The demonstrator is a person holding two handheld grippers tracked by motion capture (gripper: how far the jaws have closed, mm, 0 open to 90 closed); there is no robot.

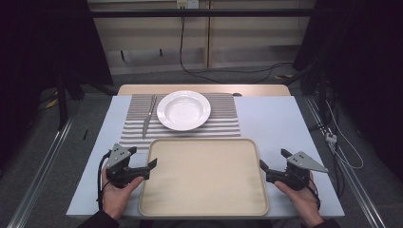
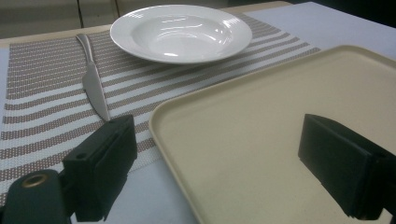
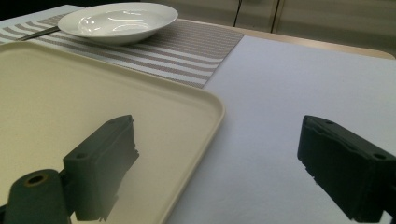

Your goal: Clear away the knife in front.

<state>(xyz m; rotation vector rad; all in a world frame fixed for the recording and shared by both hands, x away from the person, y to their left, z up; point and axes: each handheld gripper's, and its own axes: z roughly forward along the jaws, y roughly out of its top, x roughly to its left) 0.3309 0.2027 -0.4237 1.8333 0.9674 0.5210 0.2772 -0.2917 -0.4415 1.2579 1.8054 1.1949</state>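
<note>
A large beige tray (image 1: 204, 175) lies empty at the table's near edge. My left gripper (image 1: 143, 157) is at its left rim, open: in the left gripper view (image 2: 218, 133) one jaw is over the striped placemat (image 2: 42, 116) and the other over the tray (image 2: 280, 93), with nothing pinched. My right gripper (image 1: 273, 159) is at the tray's right rim, also open; in the right gripper view (image 3: 222, 135) its left jaw hangs over the tray (image 3: 70, 93) and its right jaw over the bare table. Each gripper is held in a hand.
Behind the tray, a white deep plate (image 1: 183, 110) rests on the striped placemat (image 1: 223, 116), with a metal knife (image 1: 148, 116) to its left. The pale tabletop (image 1: 275, 123) stretches right of the mat. Cables cross the floor beyond the table.
</note>
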